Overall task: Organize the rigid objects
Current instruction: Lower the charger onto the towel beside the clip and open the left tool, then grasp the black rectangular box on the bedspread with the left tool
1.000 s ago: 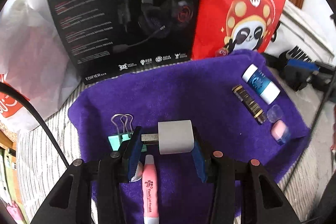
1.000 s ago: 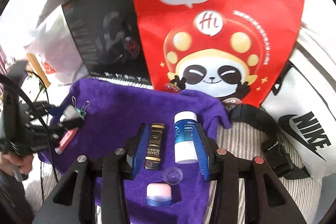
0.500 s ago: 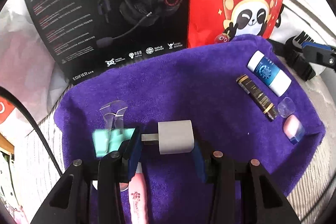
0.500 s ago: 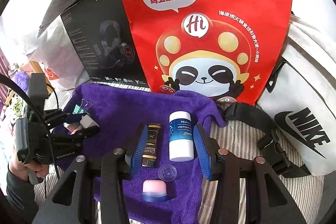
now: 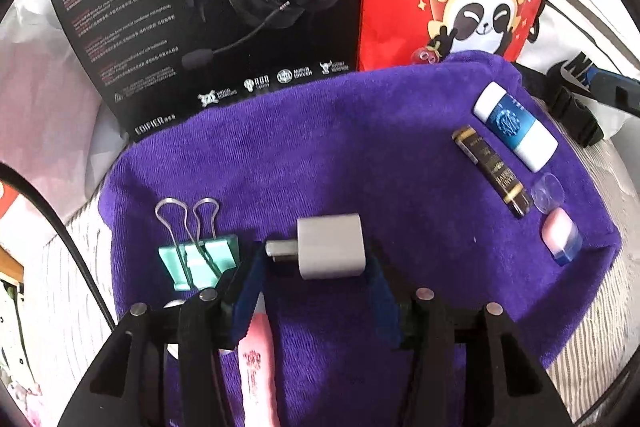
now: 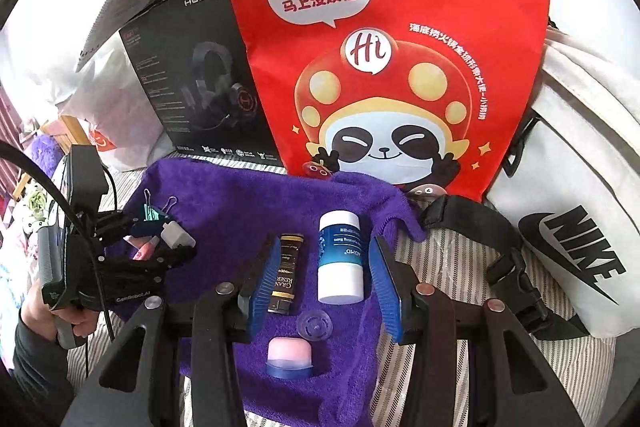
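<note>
wrist views, both facing purple towel

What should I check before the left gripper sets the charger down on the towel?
1. Grip on the white charger: ok, the left gripper has it between both pads.
2. Charger attitude: ok, level, metal plug pointing at the green binder clip.
3. Gap to the binder clip: cannot tell, plug tip looks close to it.
4. Pink tube below the fingers: not ok, it lies under the left finger, in the way of a straight descent.
5. Purple towel ahead: ok, bare cloth beyond the charger.
6. Right gripper: ok, open, apart, over the blue-and-white bottle.
</note>
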